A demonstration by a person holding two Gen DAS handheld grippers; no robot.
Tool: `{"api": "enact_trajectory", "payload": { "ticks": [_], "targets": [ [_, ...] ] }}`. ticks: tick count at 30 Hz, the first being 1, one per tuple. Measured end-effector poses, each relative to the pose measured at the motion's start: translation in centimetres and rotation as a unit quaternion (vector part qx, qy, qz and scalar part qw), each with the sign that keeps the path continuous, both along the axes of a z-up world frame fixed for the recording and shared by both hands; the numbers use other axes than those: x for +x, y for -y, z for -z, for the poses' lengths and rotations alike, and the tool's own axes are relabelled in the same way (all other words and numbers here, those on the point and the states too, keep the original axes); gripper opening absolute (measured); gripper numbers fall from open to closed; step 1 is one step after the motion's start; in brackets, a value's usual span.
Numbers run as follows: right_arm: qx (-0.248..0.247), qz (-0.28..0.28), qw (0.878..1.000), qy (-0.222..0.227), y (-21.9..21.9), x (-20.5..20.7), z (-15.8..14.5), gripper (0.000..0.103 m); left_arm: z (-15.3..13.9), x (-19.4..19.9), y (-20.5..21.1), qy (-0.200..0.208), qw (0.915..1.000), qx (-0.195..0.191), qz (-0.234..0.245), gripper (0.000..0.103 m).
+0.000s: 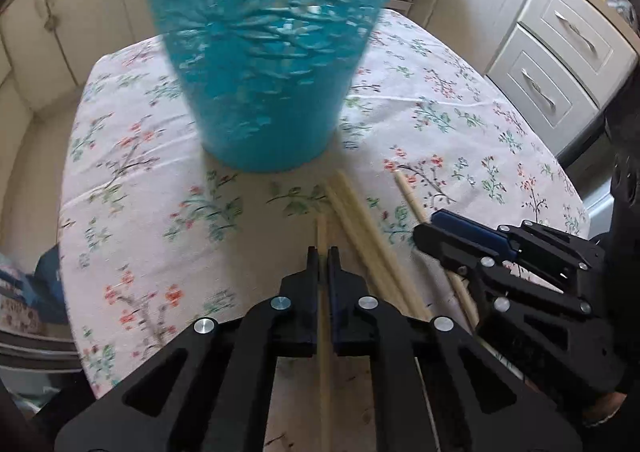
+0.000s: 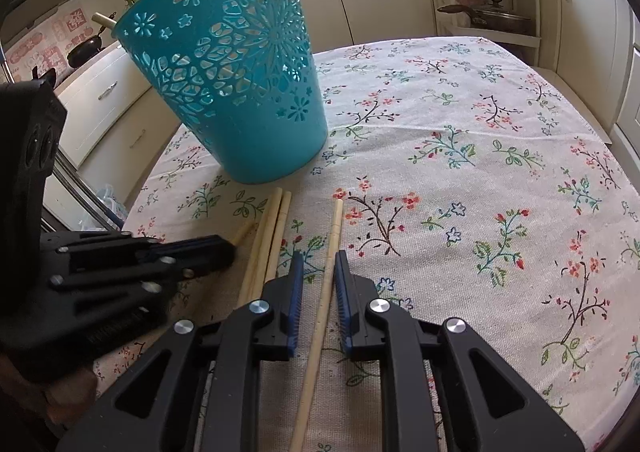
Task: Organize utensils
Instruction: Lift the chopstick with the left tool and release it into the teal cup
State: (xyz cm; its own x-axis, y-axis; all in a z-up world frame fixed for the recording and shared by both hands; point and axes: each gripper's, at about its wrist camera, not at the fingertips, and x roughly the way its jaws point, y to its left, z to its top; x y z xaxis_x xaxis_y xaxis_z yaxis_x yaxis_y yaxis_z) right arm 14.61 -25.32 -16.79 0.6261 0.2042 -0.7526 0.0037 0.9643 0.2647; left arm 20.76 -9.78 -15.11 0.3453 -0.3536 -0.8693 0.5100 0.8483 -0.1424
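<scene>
The left gripper (image 1: 322, 252) is pinched narrow on one stick (image 1: 322, 236), which runs back between its fingers. The right gripper (image 2: 318, 258) is partly open and straddles another stick (image 2: 325, 292) without visibly touching it. A pair (image 2: 269, 248) of sticks lies touching between the two grippers, just short of the bin (image 2: 236, 76), which stands toward the far left corner of the surface (image 2: 460, 156). One stick (image 2: 102, 20) already pokes above the bin's rim.

Main risks, as I judge them:
- The left grip sits near the stick's end, with most of its length behind the fingers. On lifting, the long end may swing or pivot in the pads, and the stick may slip out.
- The bin looks light and narrow at the base. A stick pushed against its rim or wall could tip or shove it toward the near surface edge.
- The grippers work close together. The right one, closing now, could knock the pair or meet the left.
- The cut-outs in the wall could catch a tip, so a stick entering at a slant may jam or poke through.
</scene>
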Motion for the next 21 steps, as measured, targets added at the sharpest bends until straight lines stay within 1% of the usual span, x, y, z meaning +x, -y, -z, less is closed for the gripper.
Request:
{"api": "enact_trajectory", "payload": {
  "ticks": [2,4,7,8,9,11,12,14,15,17,18,20,21],
  "targets": [
    [-0.003,0.001,1.000,0.001,0.0,0.0,0.0,0.017,-1.0,-0.2,-0.6,0.002,1.0000,-0.006,0.004,0.004],
    [-0.007,0.001,1.000,0.002,0.0,0.0,0.0,0.017,-2.7,-0.7,-1.4,0.008,0.9998,-0.017,0.011,0.004],
    [-0.004,0.002,1.000,0.002,0.0,-0.1,0.0,0.017,-6.2,-1.3,-2.3,0.020,0.9985,-0.045,0.024,0.004],
    [-0.003,0.002,1.000,0.001,-0.1,0.0,0.0,0.017,-7.7,-1.5,-2.6,0.028,0.9977,-0.057,0.025,0.004],
    [-0.002,0.002,1.000,0.001,-0.1,-0.1,0.0,0.017,-9.9,-1.4,-3.2,0.042,0.9962,-0.073,0.024,0.004],
    [-0.003,0.002,1.000,0.001,-0.1,-0.2,0.0,0.017,-13.2,-1.0,-3.6,0.067,0.9930,-0.096,0.016,0.004],
    [-0.004,0.002,1.000,0.001,-0.2,-0.1,0.0,0.017,-15.5,-0.6,-4.2,0.087,0.9896,-0.115,0.008,0.004],
    [-0.005,0.002,1.000,0.001,-0.2,-0.1,-0.1,0.017,-18.6,0.3,-4.7,0.119,0.9828,-0.141,-0.004,0.004],
    [-0.004,0.002,1.000,0.001,-0.2,-0.1,-0.1,0.017,-20.5,0.9,-4.9,0.144,0.9767,-0.159,-0.013,0.004],
    [-0.002,0.003,1.000,0.001,-0.2,-0.1,-0.1,0.017,-22.8,2.0,-4.9,0.180,0.9676,-0.175,-0.029,0.004],
    [-0.002,0.003,1.000,0.001,-0.2,0.0,-0.1,0.017,-24.0,2.7,-4.7,0.205,0.9602,-0.186,-0.041,0.004],
    [-0.004,0.002,1.000,0.001,-0.3,0.0,-0.1,0.017,-25.3,3.9,-4.2,0.240,0.9481,-0.200,-0.061,0.004],
    [-0.004,0.002,1.000,0.001,-0.3,0.0,-0.1,0.017,-25.8,4.6,-3.8,0.265,0.9381,-0.210,-0.076,0.004]
  ]
}}
